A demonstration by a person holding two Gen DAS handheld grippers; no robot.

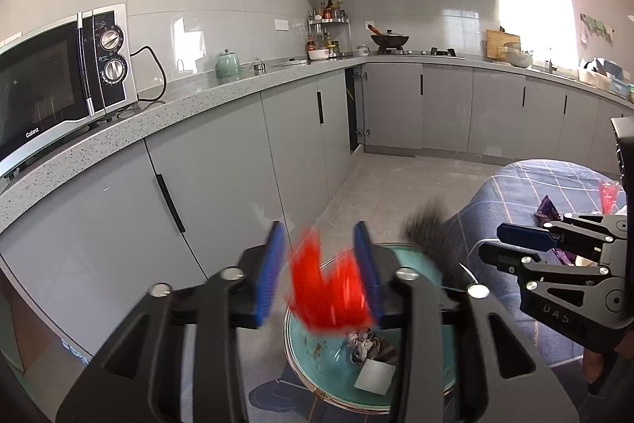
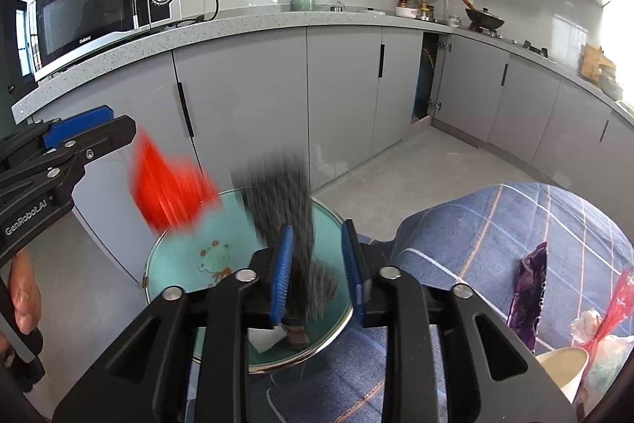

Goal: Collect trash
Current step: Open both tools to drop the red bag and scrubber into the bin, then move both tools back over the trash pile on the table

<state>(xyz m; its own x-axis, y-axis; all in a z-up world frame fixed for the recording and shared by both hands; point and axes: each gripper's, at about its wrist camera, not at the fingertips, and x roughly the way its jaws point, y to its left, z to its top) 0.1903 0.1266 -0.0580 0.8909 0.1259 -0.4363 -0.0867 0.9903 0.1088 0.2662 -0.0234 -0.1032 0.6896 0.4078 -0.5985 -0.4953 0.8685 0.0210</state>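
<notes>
Below my two grippers I see one round teal bin with a shiny metal rim; it sits on the floor beside the grey cupboards; inside it lie one crumpled grey ball of paper and one flat white card; there is a little frog picture on the teal bottom.

My left gripper has its two blue pads wide apart; a bright red plastic wrapper sits between them, right above the bin; it is blurry, and I cannot tell if a pad is touching it; from the right camera it looks to be in the air just past the left gripper's tip.

My right gripper also has its blue pads spread apart; a dark grey streaky wrapper is between them, over the bin; it is blurry too, close to the left pad, and I cannot tell if it touches.

To the right is a table with a blue checked cloth; on it I count one purple shiny wrapper, one more red plastic strip, one cream paper cup and some clear crumpled plastic.

One black and silver microwave stands on the speckled grey counter.
</notes>
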